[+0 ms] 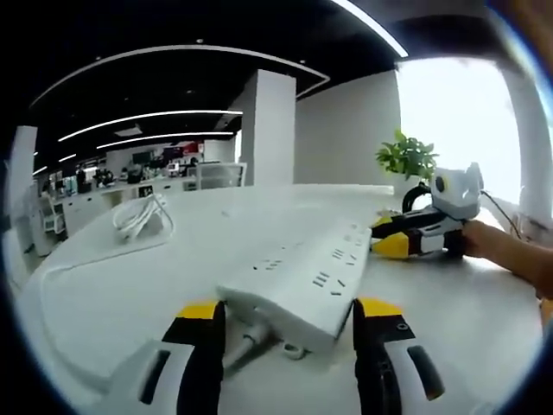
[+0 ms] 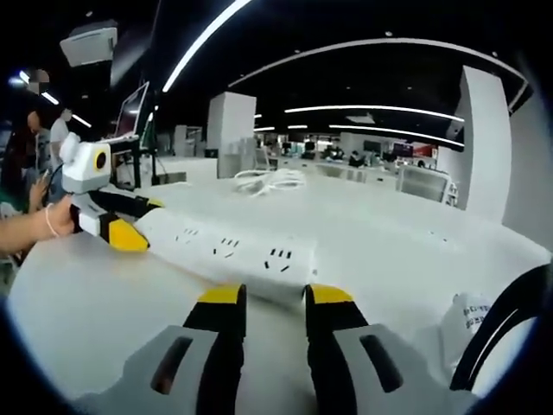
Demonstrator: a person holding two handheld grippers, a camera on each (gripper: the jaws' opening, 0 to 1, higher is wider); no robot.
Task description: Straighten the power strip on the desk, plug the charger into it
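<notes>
- One long white plastic power strip (image 1: 302, 281) (image 2: 226, 245) lies flat on the smooth, glossy white desk (image 1: 130, 303) (image 2: 406, 233). Its top carries several groups of dark slots, and a white cord leaves its near end in the left gripper view.
- The left gripper (image 1: 289, 322), black with yellow tips, stands wide apart, one jaw either side of the strip's cord end; whether they touch it is hard to judge.
- The right gripper (image 2: 274, 298) has its jaws nearly together, a narrow gap between them, just short of the strip's long edge, gripping nothing.
- One coiled bundle of white cable (image 1: 143, 216) (image 2: 272, 180) rests on the desk, well apart from the strip.
- One small leafy green plant (image 1: 406, 156) stands beyond the strip's far end.
</notes>
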